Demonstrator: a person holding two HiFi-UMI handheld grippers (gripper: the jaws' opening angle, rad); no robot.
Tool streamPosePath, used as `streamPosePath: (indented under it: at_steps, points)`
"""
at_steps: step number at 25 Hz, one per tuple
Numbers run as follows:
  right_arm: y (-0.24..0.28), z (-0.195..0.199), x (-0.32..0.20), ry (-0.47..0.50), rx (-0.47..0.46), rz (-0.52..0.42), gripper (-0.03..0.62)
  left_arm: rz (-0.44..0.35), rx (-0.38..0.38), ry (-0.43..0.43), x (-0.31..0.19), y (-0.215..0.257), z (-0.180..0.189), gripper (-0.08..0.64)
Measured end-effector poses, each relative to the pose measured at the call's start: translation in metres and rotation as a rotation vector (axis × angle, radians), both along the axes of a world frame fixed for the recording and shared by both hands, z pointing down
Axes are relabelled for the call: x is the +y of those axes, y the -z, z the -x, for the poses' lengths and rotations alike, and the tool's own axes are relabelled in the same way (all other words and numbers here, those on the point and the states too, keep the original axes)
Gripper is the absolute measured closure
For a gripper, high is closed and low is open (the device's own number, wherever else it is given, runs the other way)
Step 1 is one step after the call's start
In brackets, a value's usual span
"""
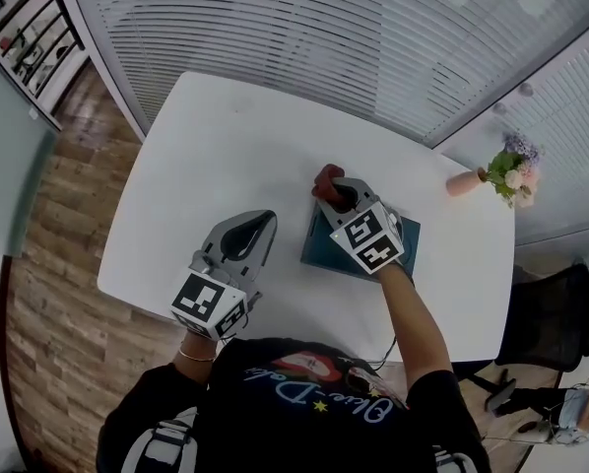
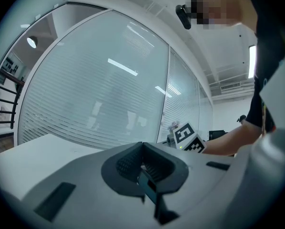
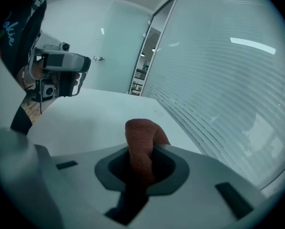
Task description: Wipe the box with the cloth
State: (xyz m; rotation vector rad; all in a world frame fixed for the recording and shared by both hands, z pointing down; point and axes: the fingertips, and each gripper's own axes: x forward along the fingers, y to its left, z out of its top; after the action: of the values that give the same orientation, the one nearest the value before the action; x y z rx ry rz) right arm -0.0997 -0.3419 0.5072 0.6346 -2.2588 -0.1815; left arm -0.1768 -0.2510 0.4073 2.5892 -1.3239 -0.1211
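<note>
The right tongs (image 3: 141, 152) are clamping a rust-red terry cloth (image 3: 139, 133), and its nubby fold is bulging out past the tips. In the head view the cloth is sitting over the far left corner of the flat, dark teal rectangular box (image 1: 320, 250), which is lying on the smooth white tabletop (image 1: 226, 136). The left tongs (image 2: 143, 164) are hovering over the tabletop's near left part, apart from the box, their ribbed pads meeting on nothing.

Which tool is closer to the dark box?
Right. The right tool, gripping the cloth, is at the box's far corner; the left tool is off to its left, over the table.
</note>
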Motion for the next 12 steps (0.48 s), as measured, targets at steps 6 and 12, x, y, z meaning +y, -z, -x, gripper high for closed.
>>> streamPosePath:
  at_steps: [6, 12]
  points:
    - [-0.001, -0.016, 0.002, -0.045, 0.028, 0.012, 0.538, -0.001, 0.002, -0.025, -0.003, -0.001, 0.000, 0.555]
    - [-0.005, -0.043, 0.006, -0.092, 0.050, 0.016, 0.538, -0.006, -0.002, -0.034, -0.002, 0.000, -0.008, 0.555]
